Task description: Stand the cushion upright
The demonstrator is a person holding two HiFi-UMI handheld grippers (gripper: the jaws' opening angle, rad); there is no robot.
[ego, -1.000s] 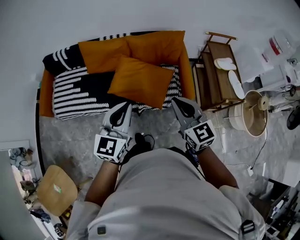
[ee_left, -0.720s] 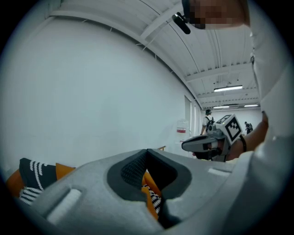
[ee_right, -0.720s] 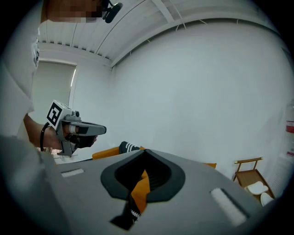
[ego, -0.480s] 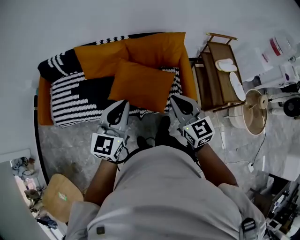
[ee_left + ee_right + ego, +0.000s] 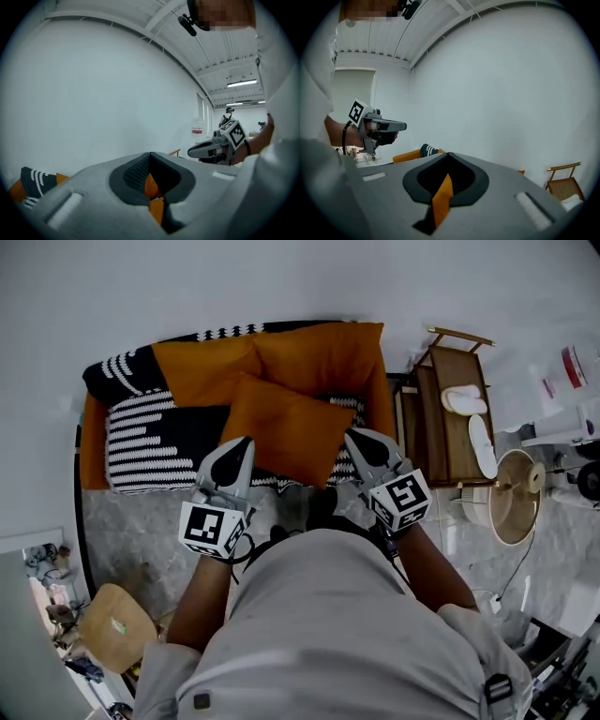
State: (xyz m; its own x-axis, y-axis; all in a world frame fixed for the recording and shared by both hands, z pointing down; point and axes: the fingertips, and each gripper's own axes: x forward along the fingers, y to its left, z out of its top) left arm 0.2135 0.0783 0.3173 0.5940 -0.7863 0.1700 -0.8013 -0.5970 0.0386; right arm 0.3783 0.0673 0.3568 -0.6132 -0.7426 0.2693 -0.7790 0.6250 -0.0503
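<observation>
In the head view an orange cushion (image 5: 291, 427) lies flat on the sofa seat, over a black-and-white striped blanket (image 5: 155, 437). Two more orange cushions (image 5: 272, 357) lean against the sofa back. My left gripper (image 5: 246, 441) is shut and empty, its tip at the flat cushion's near left corner. My right gripper (image 5: 353, 434), also shut and empty, has its tip at the near right corner. Whether either tip touches the cushion I cannot tell. In the left gripper view the shut left gripper (image 5: 150, 154) shows orange fabric (image 5: 151, 185) behind it. The right gripper view shows the same for the right gripper (image 5: 449, 154).
The orange sofa (image 5: 92, 437) stands against a white wall. A wooden rack (image 5: 450, 442) with white slippers (image 5: 464, 399) is right of it, a round fan-like object (image 5: 516, 493) beyond. A round wooden stool (image 5: 112, 624) sits at lower left on the grey marble floor (image 5: 131, 521).
Both grippers have moved forward toward the sofa, from over the floor to the front corners of the flat cushion. Both stay shut. The cushion has not moved.
</observation>
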